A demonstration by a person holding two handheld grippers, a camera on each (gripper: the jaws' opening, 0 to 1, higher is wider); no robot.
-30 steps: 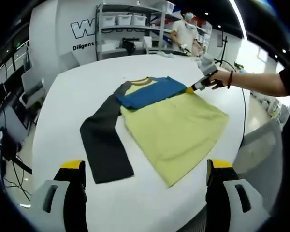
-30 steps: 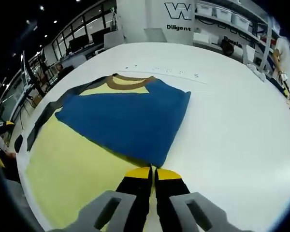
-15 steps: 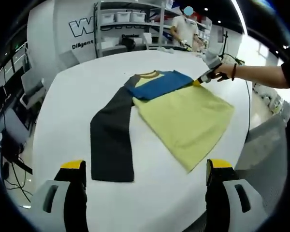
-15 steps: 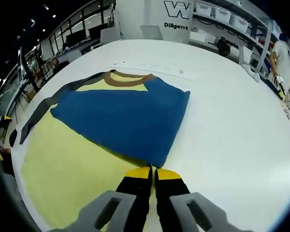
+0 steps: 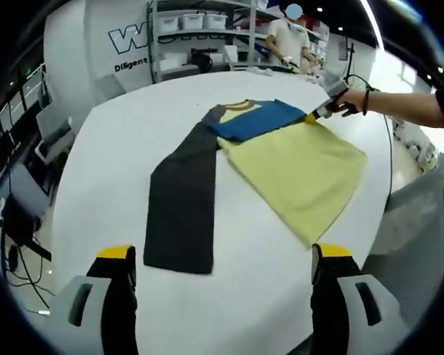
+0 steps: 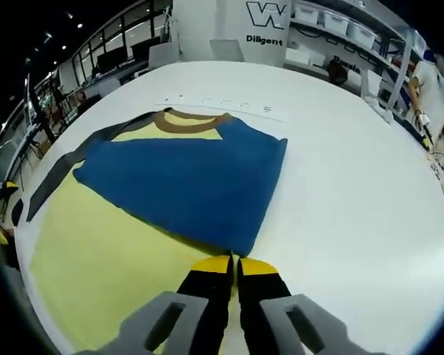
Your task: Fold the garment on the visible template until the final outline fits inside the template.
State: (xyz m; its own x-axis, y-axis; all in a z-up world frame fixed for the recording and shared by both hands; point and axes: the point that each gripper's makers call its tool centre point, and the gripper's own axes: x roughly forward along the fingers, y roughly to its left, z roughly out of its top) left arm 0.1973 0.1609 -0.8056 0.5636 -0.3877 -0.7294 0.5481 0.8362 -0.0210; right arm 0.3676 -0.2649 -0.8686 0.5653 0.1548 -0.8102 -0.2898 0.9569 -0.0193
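A long-sleeved shirt lies flat on the white table (image 5: 103, 148). Its yellow body (image 5: 303, 166) points to the right, and its dark grey sleeve (image 5: 181, 207) runs toward my left gripper (image 5: 222, 259). That gripper hovers open near the table's front edge, apart from the cloth. The blue sleeve (image 5: 255, 120) is folded across the chest below the brown collar (image 6: 189, 124). My right gripper (image 6: 234, 262) is shut on the end of the blue sleeve (image 6: 185, 177), over the yellow body (image 6: 103, 259). It also appears at the shirt's far side (image 5: 314, 116). Faint printed marks (image 6: 222, 101) lie beyond the collar.
A hand (image 5: 351, 103) holds the right gripper from the right. Shelves with white bins (image 5: 200, 29) and a standing person (image 5: 292, 41) are behind the table. Chairs (image 5: 52, 133) stand at the left. The table's curved edge (image 5: 399, 185) runs close to the shirt's hem.
The left gripper view has pulled back and shifted, so the shirt sits farther off and the grey sleeve looks straighter. The right gripper stays shut on the blue sleeve, hardly moved.
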